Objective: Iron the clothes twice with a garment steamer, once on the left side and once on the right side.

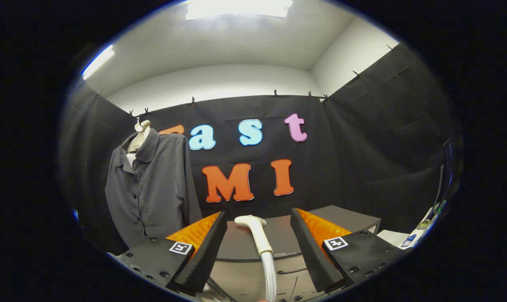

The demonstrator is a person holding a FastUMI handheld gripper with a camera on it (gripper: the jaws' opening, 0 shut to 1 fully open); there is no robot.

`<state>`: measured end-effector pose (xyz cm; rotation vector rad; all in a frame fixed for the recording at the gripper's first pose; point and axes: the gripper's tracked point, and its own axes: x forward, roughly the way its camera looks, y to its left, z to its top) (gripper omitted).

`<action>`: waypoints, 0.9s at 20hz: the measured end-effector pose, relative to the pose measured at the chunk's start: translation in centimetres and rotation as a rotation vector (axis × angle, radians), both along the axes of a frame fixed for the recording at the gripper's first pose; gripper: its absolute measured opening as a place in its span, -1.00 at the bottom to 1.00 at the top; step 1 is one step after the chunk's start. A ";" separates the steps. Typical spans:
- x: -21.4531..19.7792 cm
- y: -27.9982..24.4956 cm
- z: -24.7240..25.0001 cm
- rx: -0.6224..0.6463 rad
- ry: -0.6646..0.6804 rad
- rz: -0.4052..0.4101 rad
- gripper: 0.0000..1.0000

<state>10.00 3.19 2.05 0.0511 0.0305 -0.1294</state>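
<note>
Steamer head (251, 221), smooth, cream and curved, stands upright between the fingers of the gripper (257, 228), its ribbed hose (269, 272) trailing down; the jaws sit spread wide and do not press it, probably lining up for a grasp. Beyond, left, the dark buttoned shirt (152, 188) hangs on a hanger (141, 133), ready for steaming, above the grey surface (346, 218).

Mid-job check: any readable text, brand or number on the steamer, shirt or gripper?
Steamer head, ahead between the fingers of the open gripper: none.
Shirt on its hanger: none.
Square markers on the gripper: coded patterns, no words.
Papers beyond the right finger: too small to read.
</note>
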 end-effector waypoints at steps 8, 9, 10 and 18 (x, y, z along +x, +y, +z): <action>8.9 -0.9 -1.1 -0.003 0.129 0.114 0.96; 10.2 -1.1 -1.2 -0.005 0.145 0.120 0.96; 11.5 -1.3 -1.5 -0.003 0.154 0.127 0.96; 20.0 -2.9 -11.8 0.010 0.486 0.159 0.97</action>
